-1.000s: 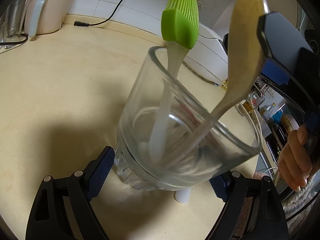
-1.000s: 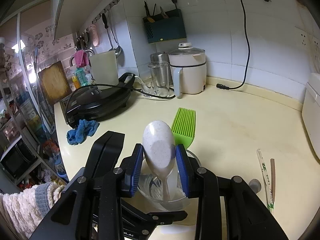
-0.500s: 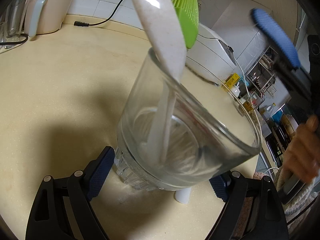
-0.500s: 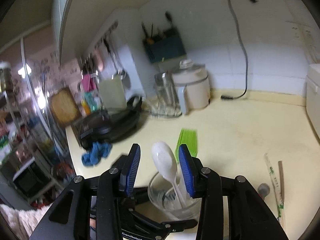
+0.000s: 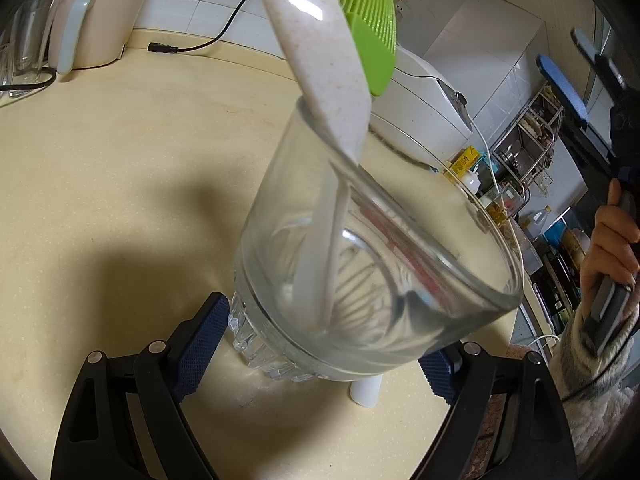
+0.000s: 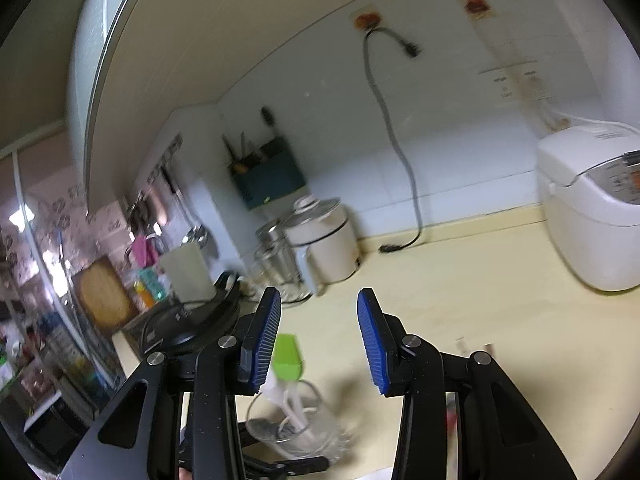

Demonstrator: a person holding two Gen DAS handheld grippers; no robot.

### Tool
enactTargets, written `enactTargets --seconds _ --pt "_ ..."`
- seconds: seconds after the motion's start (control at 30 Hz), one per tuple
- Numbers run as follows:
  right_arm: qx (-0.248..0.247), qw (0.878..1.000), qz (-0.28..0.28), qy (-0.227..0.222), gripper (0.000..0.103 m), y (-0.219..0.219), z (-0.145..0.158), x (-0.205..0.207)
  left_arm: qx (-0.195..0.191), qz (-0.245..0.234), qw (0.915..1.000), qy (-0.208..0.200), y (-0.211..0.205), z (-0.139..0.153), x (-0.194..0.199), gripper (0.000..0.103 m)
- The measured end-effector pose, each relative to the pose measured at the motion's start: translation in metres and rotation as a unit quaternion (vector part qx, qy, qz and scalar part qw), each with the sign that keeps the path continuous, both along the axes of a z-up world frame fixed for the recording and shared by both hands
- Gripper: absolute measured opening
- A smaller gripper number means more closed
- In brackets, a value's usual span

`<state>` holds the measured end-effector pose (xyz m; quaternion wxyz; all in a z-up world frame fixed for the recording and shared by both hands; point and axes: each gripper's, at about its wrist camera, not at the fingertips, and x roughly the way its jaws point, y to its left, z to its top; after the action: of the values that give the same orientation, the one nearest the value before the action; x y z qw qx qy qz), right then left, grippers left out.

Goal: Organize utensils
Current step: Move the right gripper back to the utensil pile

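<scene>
A clear glass (image 5: 400,280) stands on the beige counter with a speckled white spoon (image 5: 320,52) and a green silicone brush (image 5: 372,40) leaning together on its far rim. My left gripper (image 5: 326,332) has its blue pads against both sides of the glass base. In the right wrist view the glass (image 6: 296,432) and brush (image 6: 288,354) lie low, below and beyond my right gripper (image 6: 318,300), which is open with nothing between its fingers. The left wrist view shows the right gripper (image 5: 576,68) at the far right, held by a hand (image 5: 612,248).
A white rice cooker (image 6: 592,208) stands at the right, a white kettle (image 6: 324,240) and jars at the back, a black griddle (image 6: 188,320) at the left. A loose power cord (image 5: 192,46) lies on the counter. A small white cap (image 5: 366,392) sits by the glass.
My right gripper let go of the spoon, opened and drew back and up from the glass. The spoon swung over to lean beside the brush. The left gripper and glass stayed put.
</scene>
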<state>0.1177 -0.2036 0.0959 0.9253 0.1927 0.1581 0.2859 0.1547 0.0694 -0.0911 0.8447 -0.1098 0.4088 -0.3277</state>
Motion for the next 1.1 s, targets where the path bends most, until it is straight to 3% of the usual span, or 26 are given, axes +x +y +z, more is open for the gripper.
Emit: enactTargets --seconds 0.1,0.23,0.43,0.6,1.0,1.1 --pt "0.002 1.0 -0.027 0.004 0.04 -0.024 -0.004 -0.003 0.0 0.0 1.0 0.0 0.0 0.0 0.0 0.09" --pt "-0.007 0.996 -0.073 0.05 0.04 -0.05 -0.024 0.004 0.0 0.0 1.0 0.0 0.0 0.0 0.0 0.09" --pt "-0.025 0.99 -0.077 0.112 0.04 -0.068 -0.071 0.009 0.0 0.0 1.0 0.0 0.0 0.0 0.0 0.09" --pt "-0.045 0.983 -0.069 0.163 0.04 -0.061 -0.098 0.017 0.0 0.0 1.0 0.0 0.0 0.0 0.0 0.09" --pt "-0.134 0.97 -0.053 0.197 0.04 -0.021 -0.119 0.027 0.0 0.0 1.0 0.0 0.0 0.0 0.0 0.09" --pt "-0.129 0.967 -0.066 0.212 0.04 -0.027 -0.124 0.03 -0.001 0.0 1.0 0.0 0.0 0.0 0.0 0.09"
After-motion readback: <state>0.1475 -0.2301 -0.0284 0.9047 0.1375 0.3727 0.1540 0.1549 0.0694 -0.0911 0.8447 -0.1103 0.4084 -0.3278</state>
